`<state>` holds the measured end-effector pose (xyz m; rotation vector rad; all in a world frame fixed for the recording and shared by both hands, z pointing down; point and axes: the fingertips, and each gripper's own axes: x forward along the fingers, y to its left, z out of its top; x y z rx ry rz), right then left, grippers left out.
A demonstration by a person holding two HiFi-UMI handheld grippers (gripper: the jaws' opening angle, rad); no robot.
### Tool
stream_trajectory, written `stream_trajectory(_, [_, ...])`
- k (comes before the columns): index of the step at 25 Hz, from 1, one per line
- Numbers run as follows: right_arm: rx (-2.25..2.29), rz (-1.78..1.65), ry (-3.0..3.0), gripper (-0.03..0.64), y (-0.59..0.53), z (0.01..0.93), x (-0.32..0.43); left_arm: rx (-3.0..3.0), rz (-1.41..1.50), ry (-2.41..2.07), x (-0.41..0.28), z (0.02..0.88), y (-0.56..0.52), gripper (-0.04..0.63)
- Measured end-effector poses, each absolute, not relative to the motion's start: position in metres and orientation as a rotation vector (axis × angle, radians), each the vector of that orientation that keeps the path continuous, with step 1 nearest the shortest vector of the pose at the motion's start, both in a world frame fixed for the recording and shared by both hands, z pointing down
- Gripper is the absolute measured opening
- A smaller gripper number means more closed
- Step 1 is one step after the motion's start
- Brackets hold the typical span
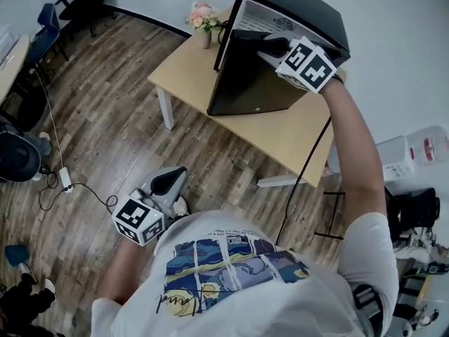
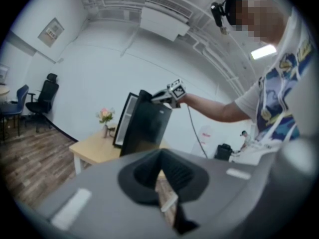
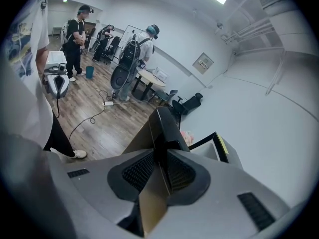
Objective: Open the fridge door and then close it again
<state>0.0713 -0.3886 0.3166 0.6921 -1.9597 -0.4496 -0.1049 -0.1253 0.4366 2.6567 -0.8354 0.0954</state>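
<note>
1. Two grippers are in view, and only one touches the task's thing. The right gripper [image 3: 160,156] has its jaws closed on the top edge of the glossy black fridge door [image 1: 245,83].
2. In the right gripper view, that door edge runs straight between the two ribbed black pads [image 3: 139,171]. They press on it from both sides, and the door's thin edge stretches away beyond the tips.
3. The door stands partly open, angled away from the boxy black mini fridge [image 1: 298,5]. In the head view, the white inner frame shows at the front of the cabinet.
4. The fridge stands on a light wooden desk with white legs [image 1: 295,139], toward its far edge. The open door reaches out over the middle of the desk.
5. A small vase of pink flowers [image 1: 203,20] stands at the desk's far left corner, just beside the fridge.
6. The left gripper [image 1: 170,180] hangs low at the person's side over the brown plank floor [image 1: 105,118], well apart from the desk and the fridge.
7. Its jaws are together with nothing between them. The left gripper view shows the tips meeting, with the fridge far beyond them.
</note>
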Motion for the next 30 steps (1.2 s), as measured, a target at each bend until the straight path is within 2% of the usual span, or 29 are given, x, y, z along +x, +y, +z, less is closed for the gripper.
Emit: stream_trajectory(30, [0.454, -0.613, -2.05, 0.067, -0.269, 0.316, 0.104, 2.617, 0.105, -0.964, -0.023, 0.429, -0.007, 0.008])
